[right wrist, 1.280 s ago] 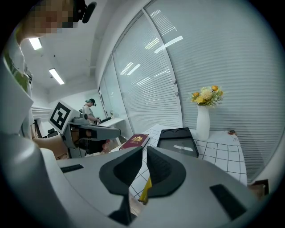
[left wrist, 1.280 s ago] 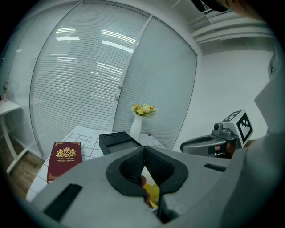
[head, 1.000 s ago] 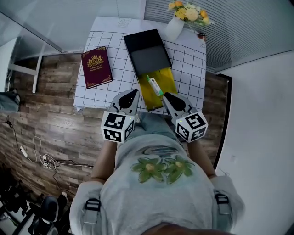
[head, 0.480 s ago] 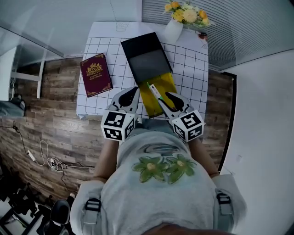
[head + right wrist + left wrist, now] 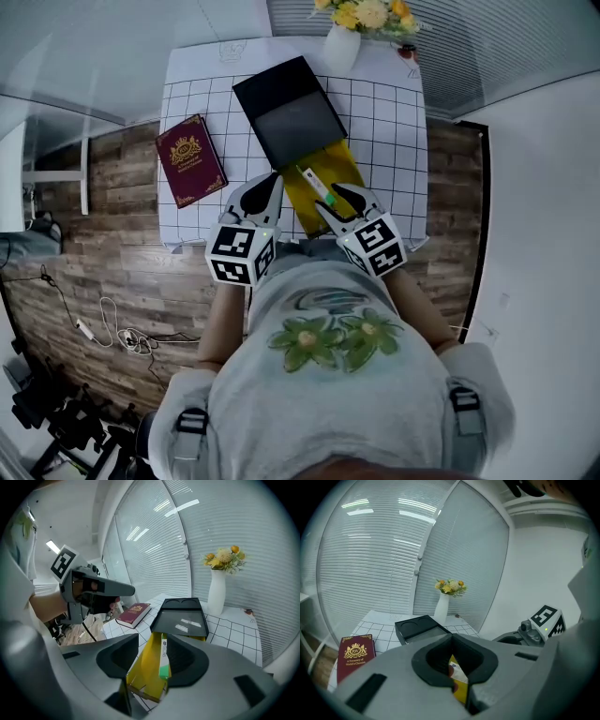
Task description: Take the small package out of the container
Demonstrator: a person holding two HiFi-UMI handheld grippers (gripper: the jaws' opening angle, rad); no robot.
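Observation:
A long yellow container (image 5: 337, 167) lies on the gridded tablecloth, sticking out from under a black case (image 5: 291, 112). The small package (image 5: 316, 186), a slim white box with a green end, lies lengthwise in it. My right gripper (image 5: 336, 199) hovers at the container's near end. Its jaws have just been opening and stand wide. In the right gripper view the package (image 5: 163, 656) and the container (image 5: 146, 667) lie between them, unpressed. My left gripper (image 5: 269, 181) sits just left of the container with its jaws nearly together. Only a yellow sliver shows through its slit (image 5: 458, 688).
A dark red book (image 5: 190, 159) lies at the table's left. A white vase of yellow flowers (image 5: 343, 42) stands at the far edge, behind the black case (image 5: 183, 618). Wood floor surrounds the table, with cables at the lower left.
The right gripper has come down toward the container's near end and opened its jaws around the package. The left gripper has edged closer to the container's left side.

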